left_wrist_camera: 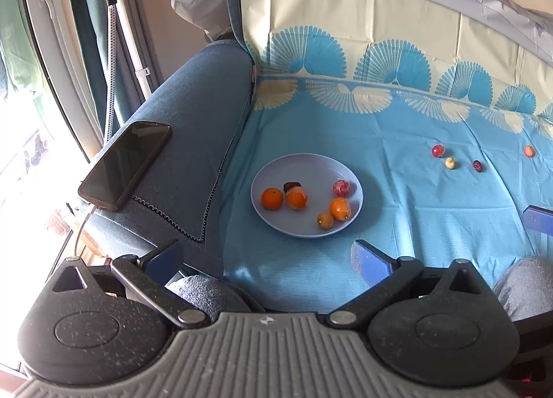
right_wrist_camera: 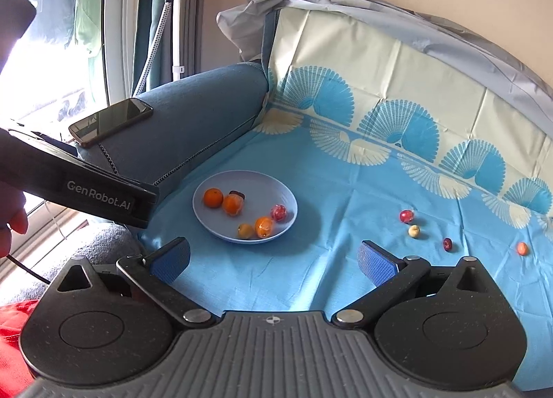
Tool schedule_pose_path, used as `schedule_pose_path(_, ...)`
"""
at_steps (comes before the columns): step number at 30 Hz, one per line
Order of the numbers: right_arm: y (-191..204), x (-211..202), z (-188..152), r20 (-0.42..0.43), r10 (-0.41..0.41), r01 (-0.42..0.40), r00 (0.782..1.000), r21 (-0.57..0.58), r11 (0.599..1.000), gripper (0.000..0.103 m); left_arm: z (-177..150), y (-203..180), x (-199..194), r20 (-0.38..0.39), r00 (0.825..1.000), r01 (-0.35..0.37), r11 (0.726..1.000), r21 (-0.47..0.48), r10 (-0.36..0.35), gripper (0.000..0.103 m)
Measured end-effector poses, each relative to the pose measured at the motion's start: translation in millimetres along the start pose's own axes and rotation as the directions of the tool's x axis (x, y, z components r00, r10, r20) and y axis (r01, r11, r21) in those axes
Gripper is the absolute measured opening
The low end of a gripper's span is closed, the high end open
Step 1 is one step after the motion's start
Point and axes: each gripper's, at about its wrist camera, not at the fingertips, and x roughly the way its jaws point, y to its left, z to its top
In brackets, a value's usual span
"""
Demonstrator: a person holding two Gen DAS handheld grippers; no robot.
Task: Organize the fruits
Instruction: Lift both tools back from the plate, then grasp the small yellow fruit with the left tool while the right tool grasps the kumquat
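Observation:
A pale blue plate (left_wrist_camera: 311,166) (right_wrist_camera: 276,187) sits on the blue sheet and holds several small fruits: oranges (left_wrist_camera: 272,198) (right_wrist_camera: 213,197), a pink-red fruit (left_wrist_camera: 341,187) (right_wrist_camera: 278,212), a small yellow one (left_wrist_camera: 325,220) (right_wrist_camera: 245,230) and a dark one (left_wrist_camera: 292,185). Loose on the sheet to the right lie a red fruit (left_wrist_camera: 438,150) (right_wrist_camera: 406,215), a pale one (left_wrist_camera: 450,163) (right_wrist_camera: 413,231), a dark red one (left_wrist_camera: 477,165) (right_wrist_camera: 448,244) and an orange-red one (left_wrist_camera: 528,151) (right_wrist_camera: 522,248). My left gripper (left_wrist_camera: 266,258) is open and empty, near the plate's front. My right gripper (right_wrist_camera: 274,259) is open and empty too.
A black phone (left_wrist_camera: 126,164) (right_wrist_camera: 110,120) lies on the blue sofa armrest (left_wrist_camera: 193,114) left of the plate. The left gripper's body (right_wrist_camera: 86,190) crosses the right wrist view at the left, held by a hand (right_wrist_camera: 12,221). A window and curtains stand beyond the armrest.

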Motion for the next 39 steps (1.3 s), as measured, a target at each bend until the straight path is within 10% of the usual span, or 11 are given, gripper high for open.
schedule_pose_path(26, 1, 40, 0, -0.077, 0.015, -0.016, 0.997, -0.009, 1.000, 0.102, 9, -2, 44, -0.094, 0.996, -0.011, 1.000, 0.020, 0.013, 0.103)
schedule_pose_path(39, -73, 54, -14, -0.079, -0.030, 0.044, 0.996, 0.181, 0.983, 0.102, 48, -64, 80, -0.154, 0.988, 0.032, 0.996, 0.077, -0.020, 0.103)
